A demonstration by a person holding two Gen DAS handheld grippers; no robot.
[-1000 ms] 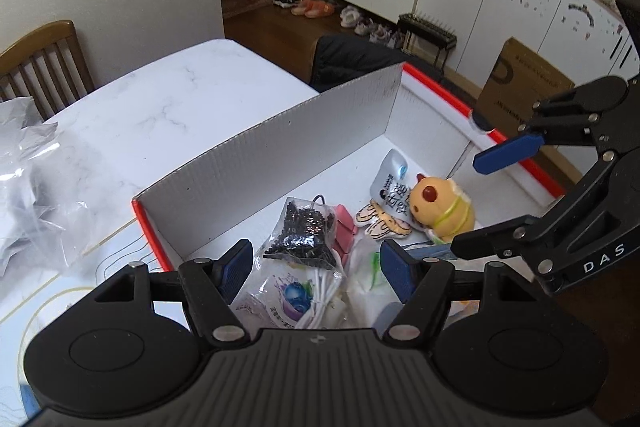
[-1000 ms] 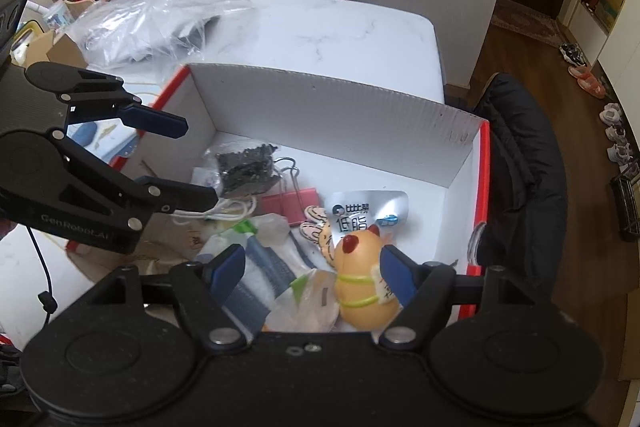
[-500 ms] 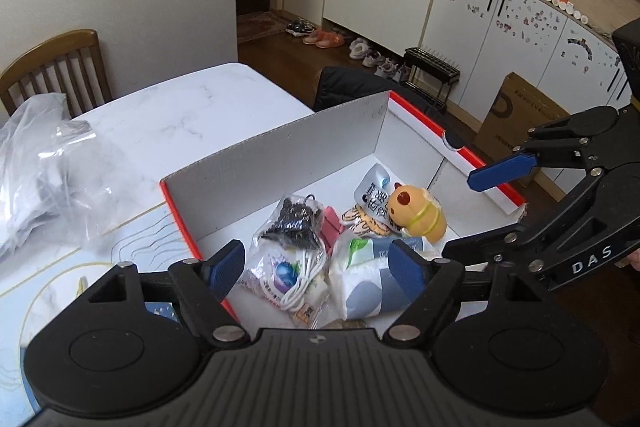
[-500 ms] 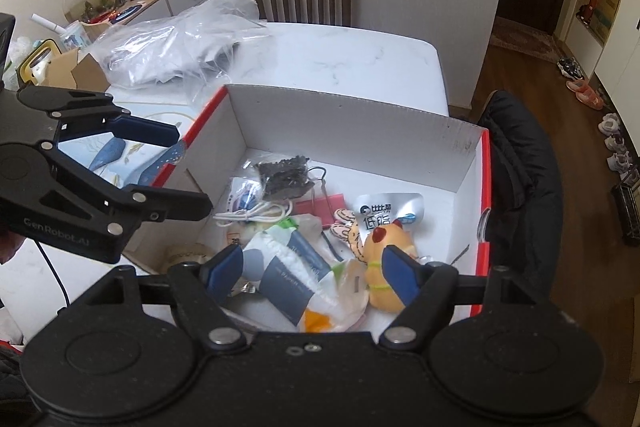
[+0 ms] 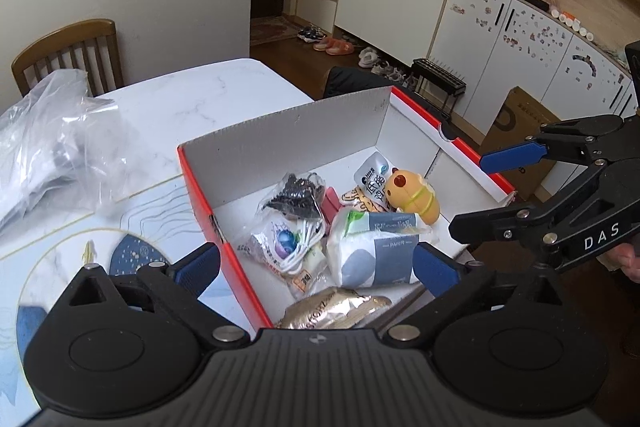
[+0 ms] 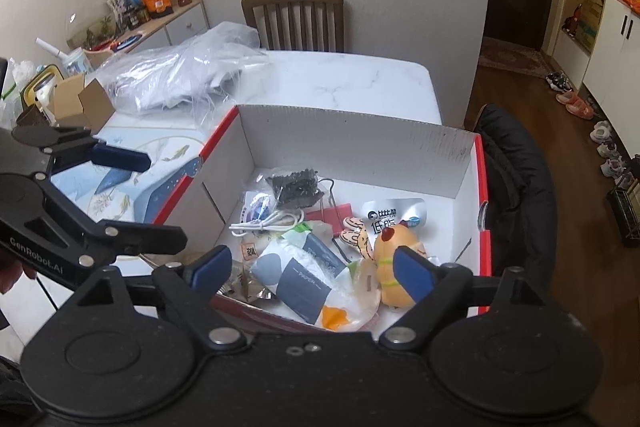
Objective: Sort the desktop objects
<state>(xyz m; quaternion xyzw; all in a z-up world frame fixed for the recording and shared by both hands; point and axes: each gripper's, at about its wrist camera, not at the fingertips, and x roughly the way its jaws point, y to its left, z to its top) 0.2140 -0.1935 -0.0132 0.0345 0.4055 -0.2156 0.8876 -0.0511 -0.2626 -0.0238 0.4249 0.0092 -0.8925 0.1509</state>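
A red-edged white cardboard box stands on the table and holds several objects: a yellow plush toy, a tissue pack, a white cable in a bag, a bag of black bits and a gold packet. My left gripper is open and empty above the box's near left edge. My right gripper is open and empty above the box's near right side.
A crumpled clear plastic bag lies on the marble table behind a blue-patterned mat. A wooden chair stands at the far side. A black jacket hangs on a chair right of the box. A small cardboard box sits at left.
Both grippers have pulled up and back from the box, so more of the box and the room shows. Both stay open and empty. The objects in the box have not moved.
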